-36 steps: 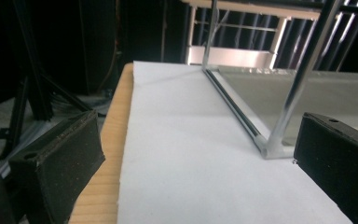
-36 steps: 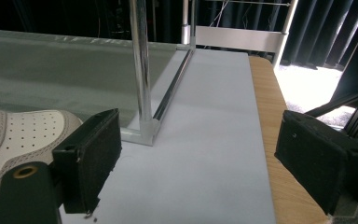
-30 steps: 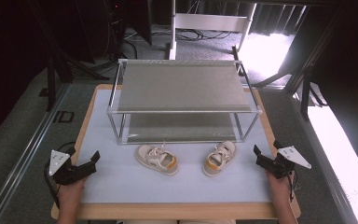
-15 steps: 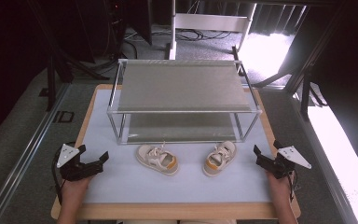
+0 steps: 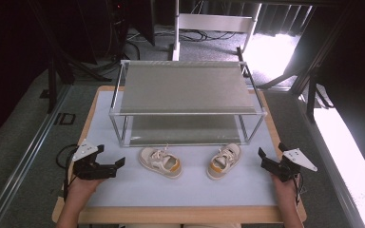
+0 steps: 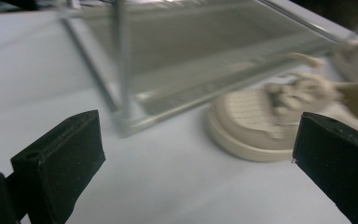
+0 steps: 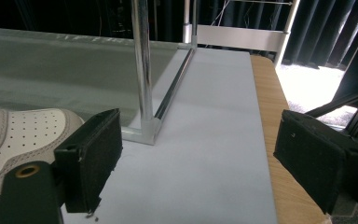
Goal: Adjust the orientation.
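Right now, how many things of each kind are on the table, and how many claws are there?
Shoes: 2, left shoe and right shoe
Two-level rack: 1
Claws: 2, left claw and right claw, both open
Total: 5

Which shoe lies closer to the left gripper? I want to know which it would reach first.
The left shoe, beside the left gripper; the right shoe lies farther right.

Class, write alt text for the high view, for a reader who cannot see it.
Two small beige shoes, the left shoe and the right shoe, sit before a two-tier metal shoe rack. An open left hand-held gripper and right hand-held gripper flank them.
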A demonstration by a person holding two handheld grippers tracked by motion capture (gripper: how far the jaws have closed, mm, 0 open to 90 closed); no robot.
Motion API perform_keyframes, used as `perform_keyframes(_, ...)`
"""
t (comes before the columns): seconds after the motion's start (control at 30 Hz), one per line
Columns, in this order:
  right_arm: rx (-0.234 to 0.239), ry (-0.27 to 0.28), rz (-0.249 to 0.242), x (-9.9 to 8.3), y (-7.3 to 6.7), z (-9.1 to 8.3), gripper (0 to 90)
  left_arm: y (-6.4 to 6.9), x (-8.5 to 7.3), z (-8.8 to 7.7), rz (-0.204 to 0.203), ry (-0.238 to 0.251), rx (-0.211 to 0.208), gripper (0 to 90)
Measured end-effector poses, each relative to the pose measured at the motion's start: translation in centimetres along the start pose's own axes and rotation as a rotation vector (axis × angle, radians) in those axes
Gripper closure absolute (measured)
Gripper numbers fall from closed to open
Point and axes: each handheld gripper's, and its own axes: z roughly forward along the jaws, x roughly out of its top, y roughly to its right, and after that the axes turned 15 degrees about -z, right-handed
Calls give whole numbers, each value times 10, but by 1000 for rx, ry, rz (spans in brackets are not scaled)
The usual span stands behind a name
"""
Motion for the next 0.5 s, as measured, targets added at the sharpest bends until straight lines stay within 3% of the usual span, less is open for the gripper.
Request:
perform_keyframes(0.07,0,-1,0,0,0,0,146,11,5,2,37,-37,-5,14)
perform_keyframes(0.3,1,-1,0,0,0,0,147,27,15,5,66,-90,-27,14)
perform_keyframes(0.5,1,-2,-2,0,0,0,147,50,26,12,102,-176,-21,14)
